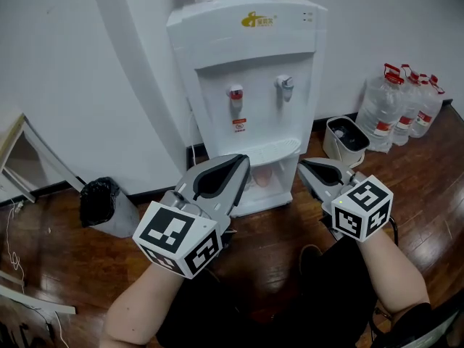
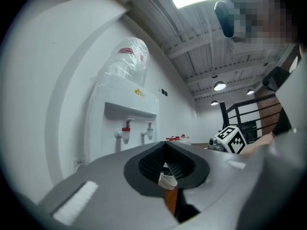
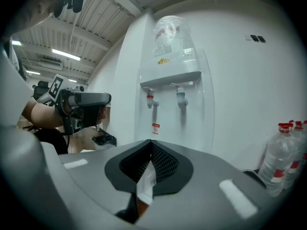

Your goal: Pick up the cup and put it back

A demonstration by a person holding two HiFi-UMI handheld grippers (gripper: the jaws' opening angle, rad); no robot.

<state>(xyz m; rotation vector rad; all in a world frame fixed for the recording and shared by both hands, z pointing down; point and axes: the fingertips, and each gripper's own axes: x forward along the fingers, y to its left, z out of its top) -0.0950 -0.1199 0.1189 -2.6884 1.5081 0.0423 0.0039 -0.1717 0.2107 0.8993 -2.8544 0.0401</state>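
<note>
A small translucent pinkish plastic cup (image 1: pixel 262 175) stands at the lower front of the boxy white plastic water dispenser (image 1: pixel 246 71), under its curved drip shelf. The grey left gripper (image 1: pixel 243 161), with ribbed dark pads, is slightly ajar with nothing between its jaws. The matching right gripper (image 1: pixel 301 167) is fully closed and empty.

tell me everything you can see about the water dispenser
The water dispenser is a white, plastic-looking floor unit, upright against the white wall on the wood floor. A gold logo marks its top front, and a plastic-wrapped bottle sits on top. Its recess has a red tap, a blue tap and a warning sticker. A pinkish cup sits low at its front.
</note>
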